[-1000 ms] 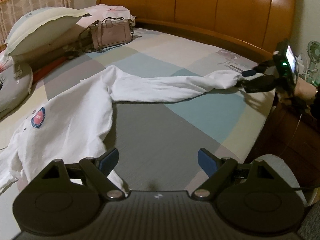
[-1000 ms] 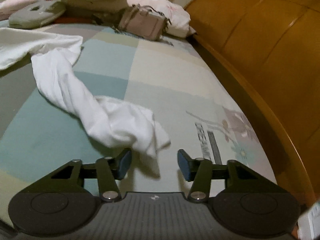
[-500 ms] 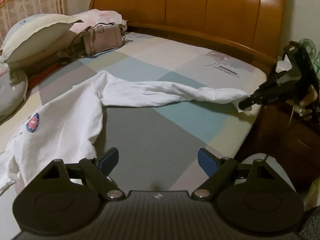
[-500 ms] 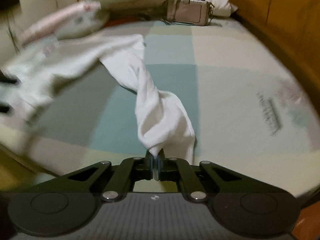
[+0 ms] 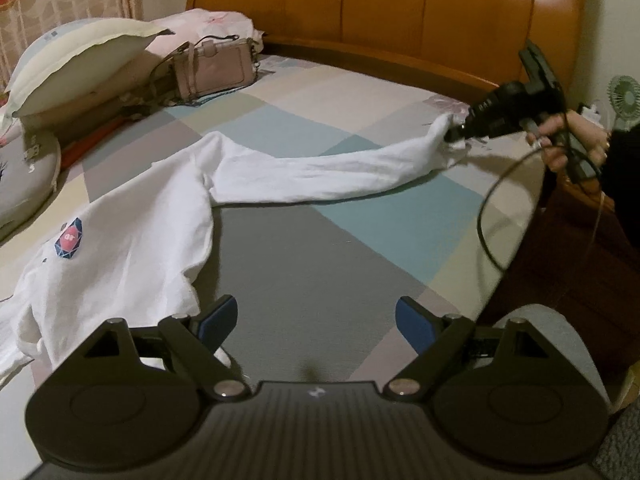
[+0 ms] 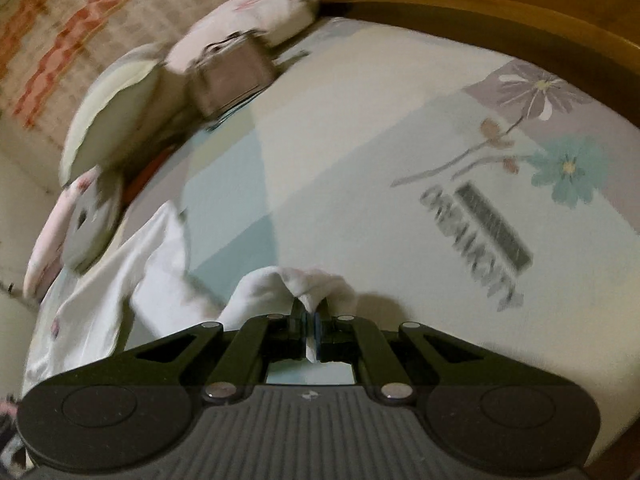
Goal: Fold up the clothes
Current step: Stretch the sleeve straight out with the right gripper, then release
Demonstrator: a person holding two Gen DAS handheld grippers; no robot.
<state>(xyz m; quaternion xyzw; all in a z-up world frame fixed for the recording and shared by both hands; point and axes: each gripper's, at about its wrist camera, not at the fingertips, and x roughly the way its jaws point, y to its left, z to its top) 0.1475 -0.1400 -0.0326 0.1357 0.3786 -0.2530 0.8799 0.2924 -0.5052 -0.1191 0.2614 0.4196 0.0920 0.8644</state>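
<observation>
A white long-sleeved shirt with a small red and blue badge lies spread on the patchwork bed. One sleeve stretches right across the bed. My right gripper is shut on the sleeve's cuff and holds it slightly lifted. In the right wrist view the cuff bunches between the closed jaws of the right gripper. My left gripper is open, low over the grey patch beside the shirt's hem, holding nothing.
A pink handbag and pillows sit at the far left by the wooden headboard. A round cushion lies left. A dark nightstand stands off the bed's right edge, with a small fan behind it.
The right gripper closed on the cuff, pulled it out toward the bed's edge, and has now carried it back up and in over the mattress. The left gripper stayed open and nearly still.
</observation>
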